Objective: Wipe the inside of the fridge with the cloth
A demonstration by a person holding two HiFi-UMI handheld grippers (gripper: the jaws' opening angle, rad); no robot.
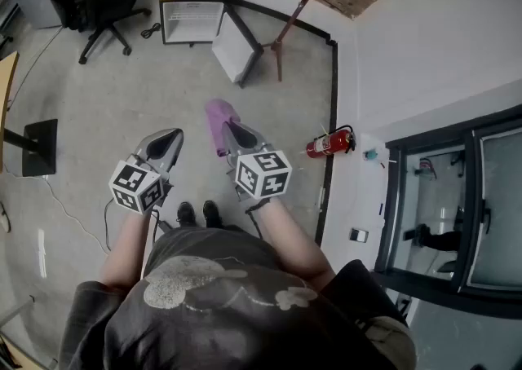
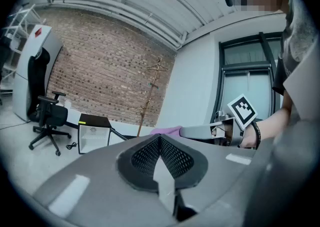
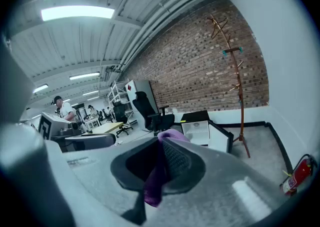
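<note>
Purple cloth (image 1: 216,121) hangs pinched in the right gripper's (image 1: 232,128) closed jaws, left gripper (image 1: 165,144) jaws together, empty; best approach the open mini fridge (image 1: 192,18) low, grip firm.

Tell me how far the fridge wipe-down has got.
Done: the purple cloth is pinched in the right gripper, and the fridge stands with its door swung open. In hand: the person stands some way across the floor from it, with the left gripper shut and empty. Left: walking over and wiping the inside. The cloth is nowhere near the fridge yet.
</note>
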